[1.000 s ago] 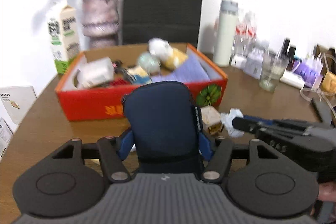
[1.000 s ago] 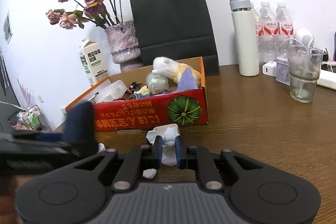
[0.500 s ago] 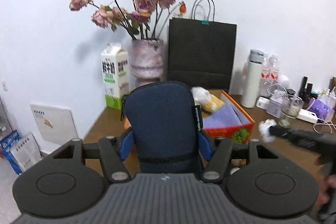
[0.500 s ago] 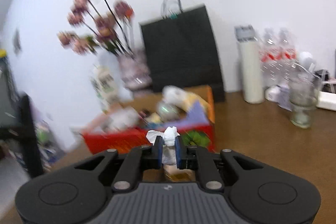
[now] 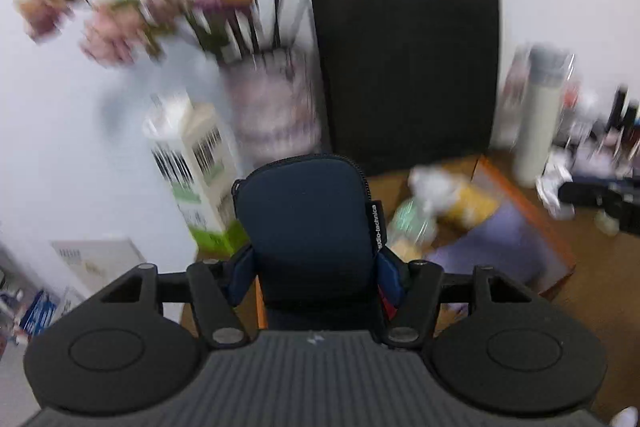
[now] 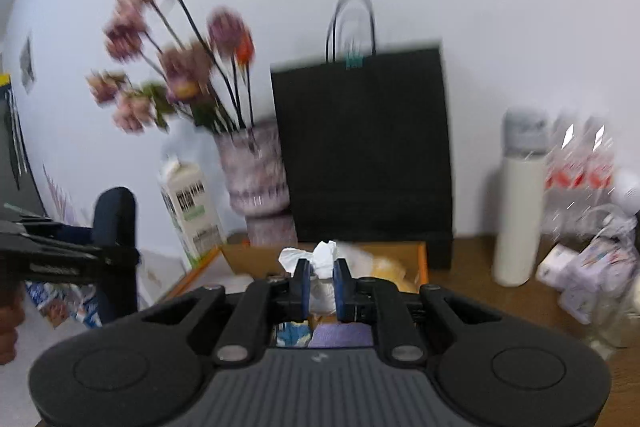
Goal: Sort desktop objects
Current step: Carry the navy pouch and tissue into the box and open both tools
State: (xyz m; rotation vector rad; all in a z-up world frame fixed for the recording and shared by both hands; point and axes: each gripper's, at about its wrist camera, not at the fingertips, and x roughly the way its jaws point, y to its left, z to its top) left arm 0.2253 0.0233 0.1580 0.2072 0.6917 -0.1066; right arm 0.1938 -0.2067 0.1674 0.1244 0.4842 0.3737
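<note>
The left gripper (image 5: 316,267) is clenched on a dark blue zip pouch (image 5: 308,227), its blue pads pressing the pouch's two lower sides while the rounded top stands upright above them. The pouch looks padded and soft, probably light, with a zip running round its edge and a small label on the right seam. A soft case like this likely gives under the pads, so the hold across its lower flanks seems sensible; a grip near the zip edge might slip.

The right gripper (image 6: 320,283) is clenched on a crumpled white tissue (image 6: 320,259), which bunches out above the narrow gap between the pads. It should weigh almost nothing and crush freely, so any pinch holds it, though a loose corner could tear or drift.

Both things are held in the air over the near part of the orange cardboard box (image 5: 532,211), which sits on the brown table (image 6: 472,283) and already holds a mixed heap of things. Behind it stand a black paper bag (image 6: 360,147), a vase of pink flowers (image 6: 256,171), a milk carton (image 6: 192,211) at the far left and a white flask (image 6: 520,207) to the right.
</note>
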